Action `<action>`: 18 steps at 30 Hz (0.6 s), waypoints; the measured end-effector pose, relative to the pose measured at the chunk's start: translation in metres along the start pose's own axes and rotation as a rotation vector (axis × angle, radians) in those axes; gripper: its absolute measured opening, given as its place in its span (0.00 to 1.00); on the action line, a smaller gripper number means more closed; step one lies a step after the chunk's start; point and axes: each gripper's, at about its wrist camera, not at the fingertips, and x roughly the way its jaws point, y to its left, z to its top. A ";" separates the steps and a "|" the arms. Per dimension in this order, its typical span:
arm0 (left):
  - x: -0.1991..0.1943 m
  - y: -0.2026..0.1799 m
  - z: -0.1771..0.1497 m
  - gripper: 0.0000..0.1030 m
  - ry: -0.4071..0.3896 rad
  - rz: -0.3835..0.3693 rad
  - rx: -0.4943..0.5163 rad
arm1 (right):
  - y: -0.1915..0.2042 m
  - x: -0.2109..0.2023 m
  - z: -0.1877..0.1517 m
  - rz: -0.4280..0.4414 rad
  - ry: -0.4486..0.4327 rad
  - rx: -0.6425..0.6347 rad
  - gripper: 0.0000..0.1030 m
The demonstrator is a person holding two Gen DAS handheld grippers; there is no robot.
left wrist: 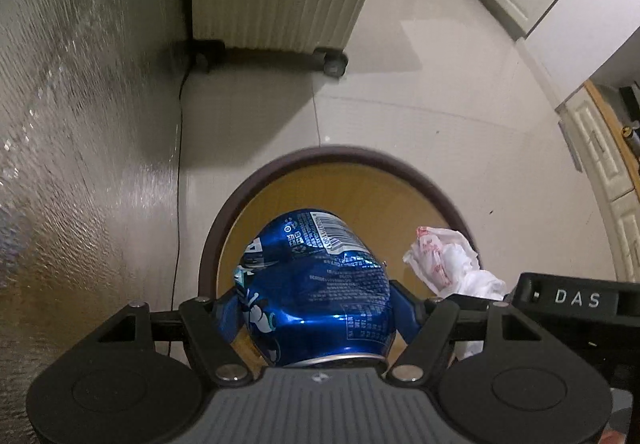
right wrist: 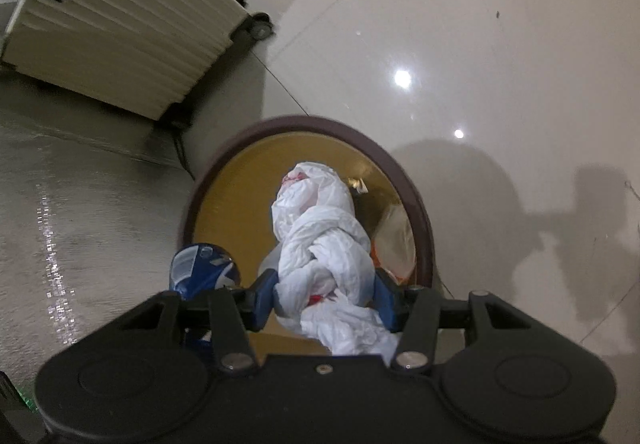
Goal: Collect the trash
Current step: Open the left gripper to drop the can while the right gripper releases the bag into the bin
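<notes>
Left wrist view: the left gripper (left wrist: pixel 316 296) held a dented blue can (left wrist: pixel 316 284) between its jaws, above the brown-rimmed bin (left wrist: pixel 336 155). Right wrist view: the right gripper (right wrist: pixel 326 294) clamped a crumpled white plastic bag (right wrist: pixel 320 240) over the same bin (right wrist: pixel 420 203).
</notes>
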 end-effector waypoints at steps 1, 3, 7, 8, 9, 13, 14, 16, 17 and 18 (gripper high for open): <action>0.002 0.001 0.000 0.70 0.002 0.002 0.004 | 0.001 0.004 -0.001 -0.013 0.002 -0.001 0.51; 0.005 0.002 0.002 0.70 -0.003 -0.005 0.014 | 0.004 0.012 -0.001 -0.045 -0.002 -0.015 0.52; 0.011 0.002 0.005 0.70 -0.021 -0.018 0.029 | 0.008 0.020 -0.001 -0.074 -0.019 -0.067 0.53; 0.012 0.003 0.005 0.70 -0.027 -0.017 0.030 | 0.007 0.020 -0.001 -0.076 -0.024 -0.072 0.54; 0.014 0.003 0.005 0.70 -0.032 -0.019 0.026 | 0.006 0.020 0.000 -0.080 -0.026 -0.076 0.55; 0.021 0.008 0.002 0.85 -0.006 0.004 0.001 | 0.003 0.020 0.005 -0.098 -0.007 -0.093 0.60; 0.021 0.007 0.001 0.85 0.002 0.015 0.017 | 0.003 0.019 0.006 -0.097 0.001 -0.104 0.61; 0.021 0.006 0.000 0.85 0.011 0.031 0.038 | 0.006 0.019 0.006 -0.104 0.019 -0.142 0.61; 0.021 0.004 0.000 0.85 0.015 0.040 0.047 | 0.008 0.018 0.006 -0.114 0.023 -0.166 0.61; 0.021 0.004 -0.001 0.85 0.020 0.044 0.054 | 0.011 0.019 0.005 -0.123 0.025 -0.192 0.61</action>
